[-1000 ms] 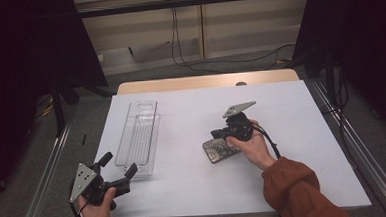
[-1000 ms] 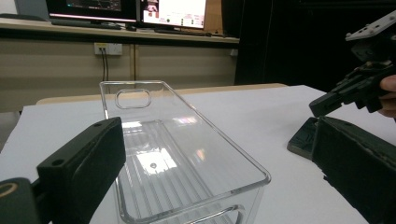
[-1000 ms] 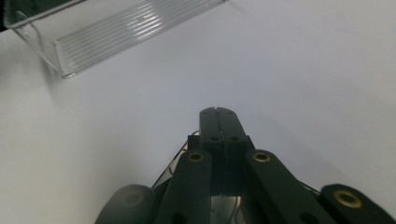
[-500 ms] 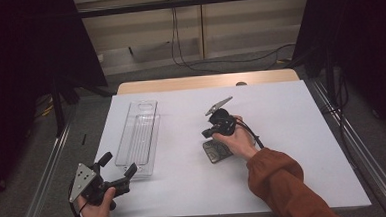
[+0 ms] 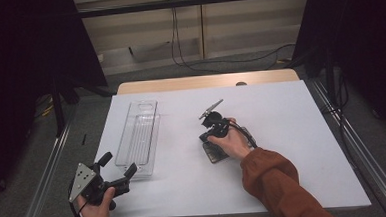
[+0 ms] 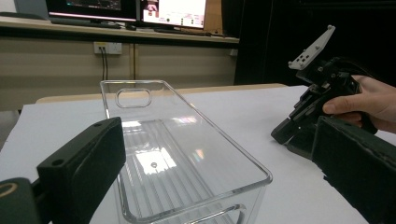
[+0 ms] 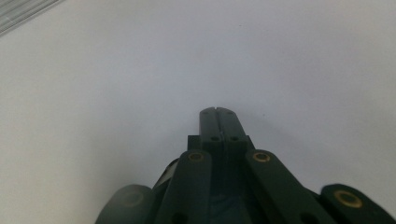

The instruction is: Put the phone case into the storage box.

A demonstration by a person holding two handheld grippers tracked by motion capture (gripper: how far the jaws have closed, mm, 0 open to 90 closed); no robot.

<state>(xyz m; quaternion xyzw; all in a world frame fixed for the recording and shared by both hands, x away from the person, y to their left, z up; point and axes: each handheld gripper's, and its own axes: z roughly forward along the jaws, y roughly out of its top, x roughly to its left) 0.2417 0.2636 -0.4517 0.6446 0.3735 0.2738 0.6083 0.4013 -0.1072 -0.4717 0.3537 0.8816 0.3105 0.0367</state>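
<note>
At the lower left of the high view, note the left tool (image 5: 118, 163): jaws spread wide, gripping nothing, aimed up the frame at the near end of a long clear plastic tray with ribbed floor (image 5: 137, 141), and parked where it was a second ago. Lengthwise on the white table (image 5: 292, 133), left of centre, find that tray with nothing in it. Just right of centre, find the right tool (image 5: 204, 136), slid leftward across the frame over the last second, tips tilted down toward the table. In the right gripper view, see its jaws pressed flat together with nothing between them and bare white surface beyond. Directly below it in the high view, partly under the right hand (image 5: 230, 142), spot a small dark flat rectangular object (image 5: 216, 153), lying flat and unmoved. Judging by that: no pickup yet. Would likely need reopening the right tool and bringing it back over the dark object before any carry toward the tray.
</note>
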